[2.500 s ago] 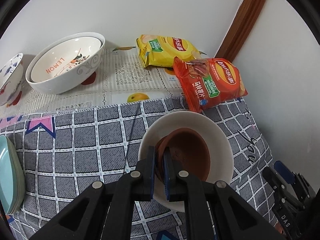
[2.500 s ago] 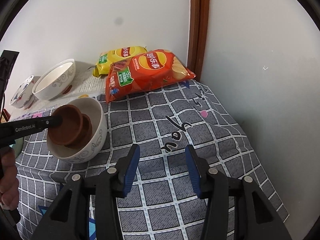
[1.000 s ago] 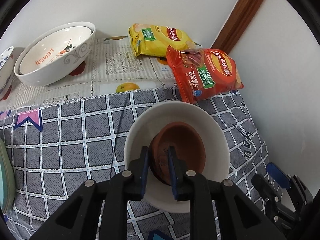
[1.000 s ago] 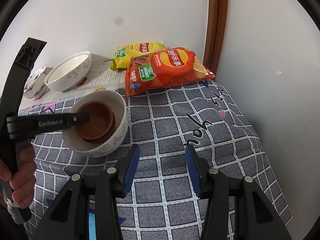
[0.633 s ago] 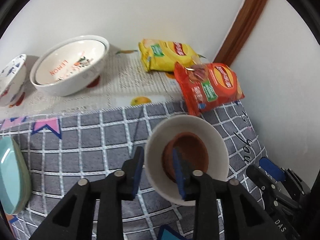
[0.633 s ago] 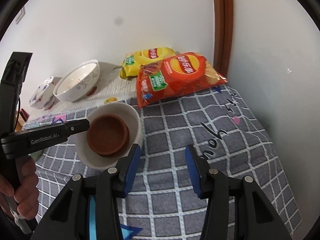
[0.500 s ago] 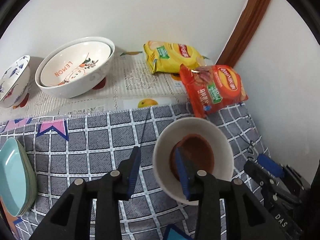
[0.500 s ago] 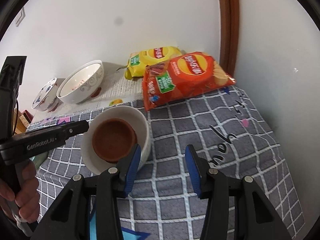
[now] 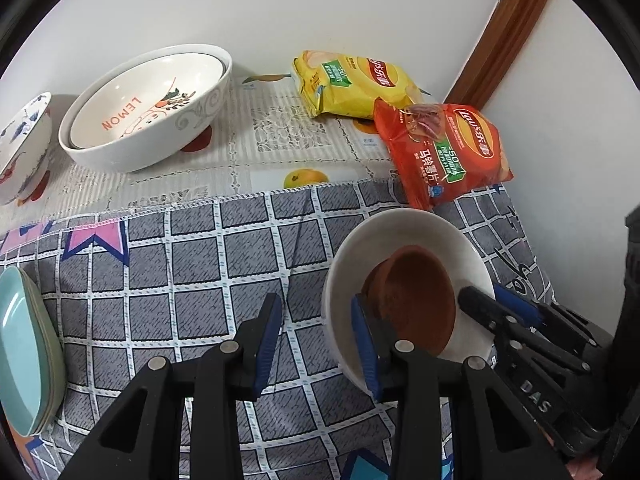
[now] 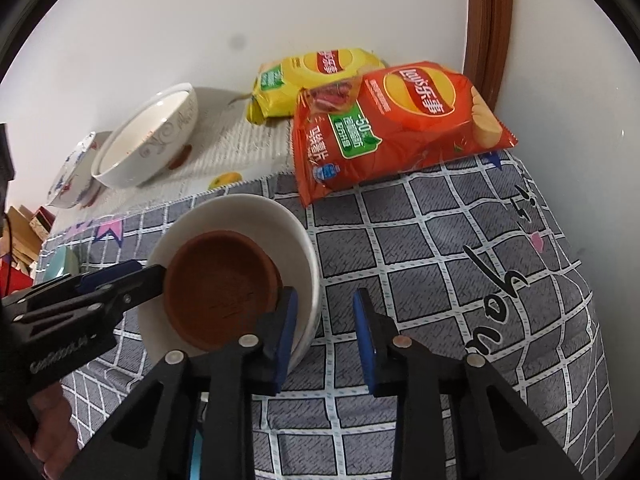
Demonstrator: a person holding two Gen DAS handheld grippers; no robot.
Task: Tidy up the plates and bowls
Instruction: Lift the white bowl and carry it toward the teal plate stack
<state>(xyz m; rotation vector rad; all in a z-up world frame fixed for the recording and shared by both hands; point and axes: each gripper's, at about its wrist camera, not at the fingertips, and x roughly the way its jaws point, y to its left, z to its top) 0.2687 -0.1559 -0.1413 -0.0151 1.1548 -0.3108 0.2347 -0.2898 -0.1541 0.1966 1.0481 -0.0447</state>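
Left wrist: "LEMON" bowl (image 9: 148, 108); left gripper (image 9: 316, 336), right gripper (image 10: 325, 330) fingers spread, unloaded.

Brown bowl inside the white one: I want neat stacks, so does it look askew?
Yes. The brown bowl sits tilted in the white bowl, leaning against its near wall instead of nesting flat.
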